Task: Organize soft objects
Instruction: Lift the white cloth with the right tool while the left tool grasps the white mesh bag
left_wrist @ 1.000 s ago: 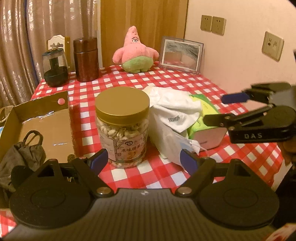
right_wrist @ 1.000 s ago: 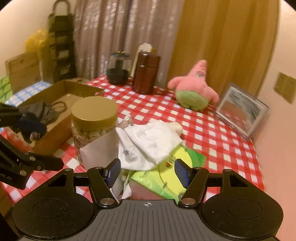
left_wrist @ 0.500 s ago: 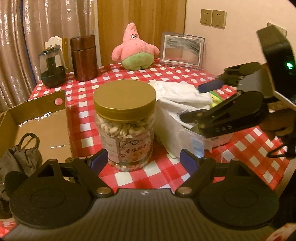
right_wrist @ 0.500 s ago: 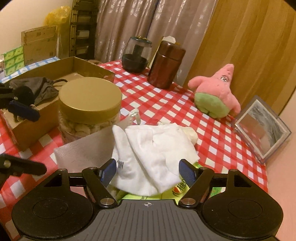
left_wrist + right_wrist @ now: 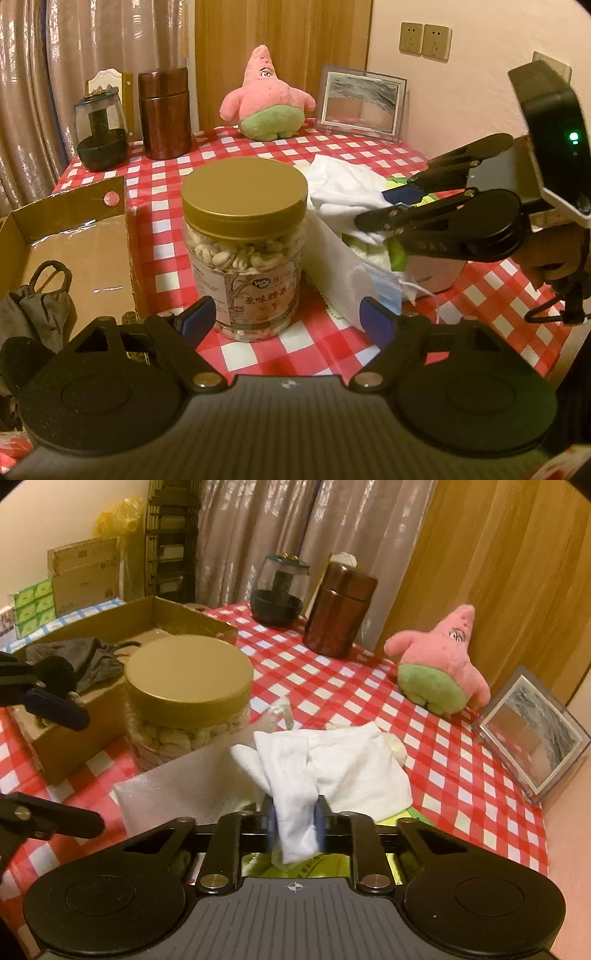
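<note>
The right gripper (image 5: 296,827) has just been closing, and its blue pads now pinch a fold of the white cloth (image 5: 332,764) between them. In the left wrist view the same gripper (image 5: 384,206) reaches in from the right, held by a hand (image 5: 554,258), with the cloth (image 5: 343,188) bunched at its tips. The cloth lies on a heap at the near right of the table (image 5: 332,675): a white bag (image 5: 184,786) at the heap's left side and a green packet (image 5: 321,867) underneath, seen just behind the pads.

The left gripper (image 5: 288,317) hangs released, jaws wide apart with nothing between the pads, just in front of the jar (image 5: 243,243). The jar, gold-lidded and full of pale nuts, stands upright on the red checked cloth, touching or nearly touching the white bag on its right.

To the left of the jar sits an open cardboard box (image 5: 74,229), and a dark grey cloth (image 5: 40,302) with a loop lies in its near corner.

Farther back on the left stand a glass pot (image 5: 99,136) with a dark base and a brown canister (image 5: 166,114) beside it. At the far middle sits a pink star plush (image 5: 266,96) with green shorts, upright. To its right a framed picture (image 5: 362,103) leans near the wall, and curtains (image 5: 277,535) hang behind.
</note>
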The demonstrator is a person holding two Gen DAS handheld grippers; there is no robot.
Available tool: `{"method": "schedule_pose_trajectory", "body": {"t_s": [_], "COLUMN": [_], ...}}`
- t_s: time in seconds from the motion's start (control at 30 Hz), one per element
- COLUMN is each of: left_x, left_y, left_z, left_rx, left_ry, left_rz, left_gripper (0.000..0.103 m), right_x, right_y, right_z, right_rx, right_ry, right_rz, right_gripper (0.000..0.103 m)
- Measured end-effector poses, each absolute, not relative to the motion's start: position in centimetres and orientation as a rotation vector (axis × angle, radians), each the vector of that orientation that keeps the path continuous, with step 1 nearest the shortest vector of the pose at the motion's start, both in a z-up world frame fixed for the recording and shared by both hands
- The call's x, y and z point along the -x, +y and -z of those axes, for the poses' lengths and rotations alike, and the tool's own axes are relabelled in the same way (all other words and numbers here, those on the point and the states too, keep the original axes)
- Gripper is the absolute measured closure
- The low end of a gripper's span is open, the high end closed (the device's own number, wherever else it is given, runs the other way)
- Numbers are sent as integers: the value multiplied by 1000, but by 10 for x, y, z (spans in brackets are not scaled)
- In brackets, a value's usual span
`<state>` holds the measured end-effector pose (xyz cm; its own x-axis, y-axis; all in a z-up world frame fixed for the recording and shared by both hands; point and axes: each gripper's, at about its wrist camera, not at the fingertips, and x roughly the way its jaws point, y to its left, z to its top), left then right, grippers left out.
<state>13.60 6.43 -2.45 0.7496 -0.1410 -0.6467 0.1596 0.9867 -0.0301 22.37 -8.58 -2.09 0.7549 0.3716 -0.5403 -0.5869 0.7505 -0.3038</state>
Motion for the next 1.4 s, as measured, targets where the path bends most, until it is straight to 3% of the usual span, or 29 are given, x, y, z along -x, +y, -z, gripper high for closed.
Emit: {"method": "schedule_pose_trajectory", "body": {"t_s": [0.53, 0.87, 1.1, 1.3, 1.4], "left_x": [-129, -130, -144, -159, -165], "left_y": [56, 40, 31, 24, 19], "left_z": [13, 14, 23, 32, 37], "left_rx": [7, 29, 47, 40, 19], "left_ry": [678, 677, 692, 710, 719], "left_rz": [182, 192, 160, 131, 102], "left_gripper": [20, 21, 38, 62, 67], "right_x": [-187, -180, -178, -180, -180], "right_y": [-143, -177, -183, -184, -183], "right_z": [-32, -25, -11, -6, -5], "right_rx": [173, 66, 22, 24, 25], "right_ry": [389, 431, 435, 430, 431], "right_rz": [-427, -337, -314, -312, -312], "right_gripper": [91, 91, 91, 91, 91]}}
